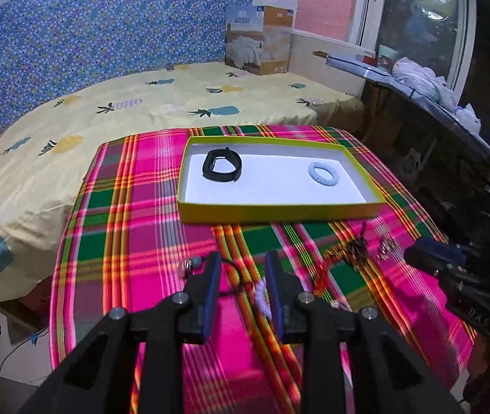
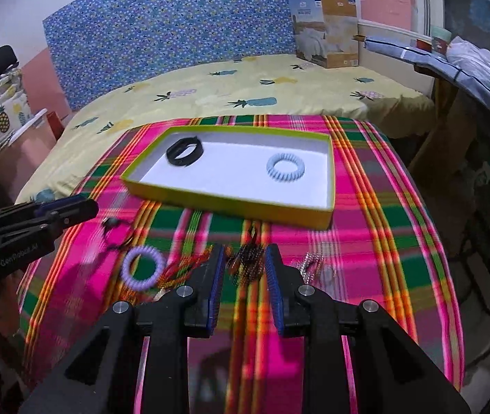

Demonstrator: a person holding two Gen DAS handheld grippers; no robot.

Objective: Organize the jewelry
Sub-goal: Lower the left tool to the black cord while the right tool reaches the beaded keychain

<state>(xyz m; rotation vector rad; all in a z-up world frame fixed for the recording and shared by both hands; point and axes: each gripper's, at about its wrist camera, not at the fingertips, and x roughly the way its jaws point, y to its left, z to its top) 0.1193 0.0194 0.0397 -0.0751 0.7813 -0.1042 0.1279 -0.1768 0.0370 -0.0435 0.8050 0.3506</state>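
My right gripper [image 2: 245,265] parted, empty, dark beaded bracelet [image 2: 246,258] between tips. Left gripper [image 1: 243,272] parted, empty, lilac coil [image 2: 140,268] beside it. Tray [image 2: 210,203] ahead, two pieces inside. Next, I judge: squeeze beads, lift.

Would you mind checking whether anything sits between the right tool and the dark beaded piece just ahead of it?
Nothing visible does: the right tool is open, with the dark beaded piece lying on the plaid cloth directly between its fingertips.

Your pink-and-green plaid-covered worktop [image 2: 365,241] carries a shallow yellow-green cardboard tray [image 2: 210,203] at twelve o'clock, a lilac spiral hair tie [image 2: 141,269] at nine.
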